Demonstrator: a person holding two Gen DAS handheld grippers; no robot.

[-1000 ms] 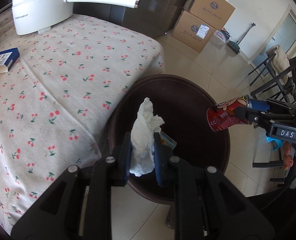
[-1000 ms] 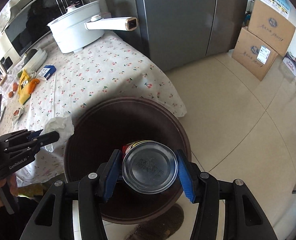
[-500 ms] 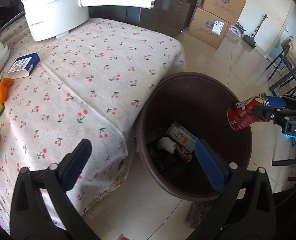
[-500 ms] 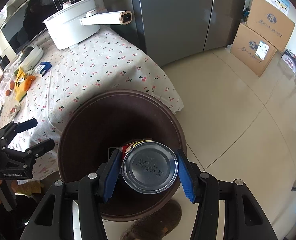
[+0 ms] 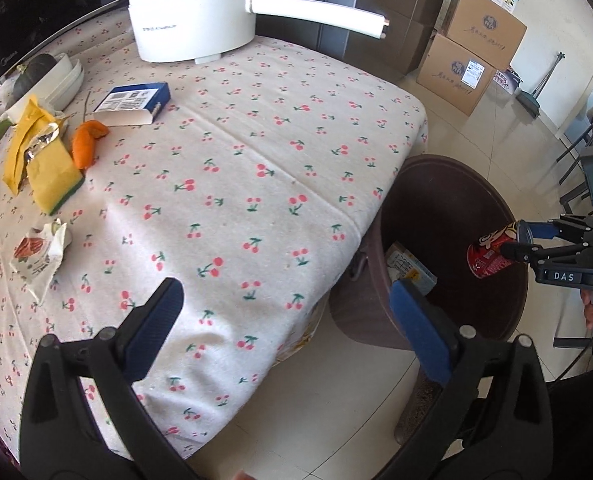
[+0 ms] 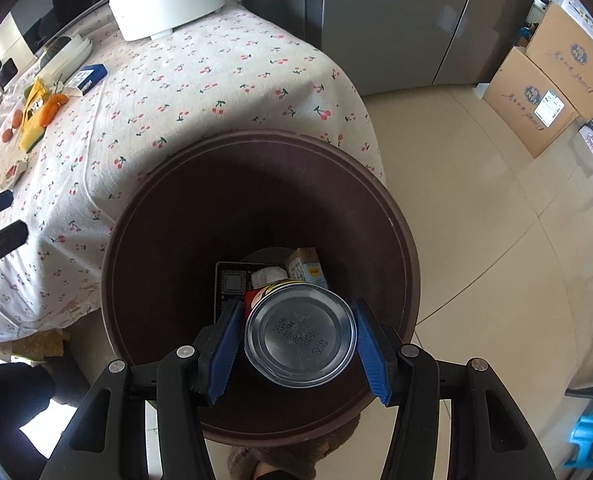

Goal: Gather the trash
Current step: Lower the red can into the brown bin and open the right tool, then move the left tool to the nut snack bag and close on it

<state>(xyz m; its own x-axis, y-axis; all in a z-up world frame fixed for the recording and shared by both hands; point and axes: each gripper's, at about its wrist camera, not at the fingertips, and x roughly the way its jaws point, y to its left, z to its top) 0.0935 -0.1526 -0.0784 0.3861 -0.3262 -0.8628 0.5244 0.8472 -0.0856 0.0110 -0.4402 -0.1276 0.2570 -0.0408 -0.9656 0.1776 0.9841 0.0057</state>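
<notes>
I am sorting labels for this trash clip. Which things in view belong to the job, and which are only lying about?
Belong to the job:
- red can, gripped by the right gripper
- brown bin
- left gripper, open
- torn wrapper
- yellow wrapper

Only lying about:
- white pot
- blue box
- cardboard boxes

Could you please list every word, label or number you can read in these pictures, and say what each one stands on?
"DAS": white letters on the black body of the right tongs.
Can held in the right tongs: a stamped code on its metal base, too blurred to read surely.
White pot: small grey print, too small.
Blue box on the table: label unreadable.
Cardboard boxes: script and labels too small.
</notes>
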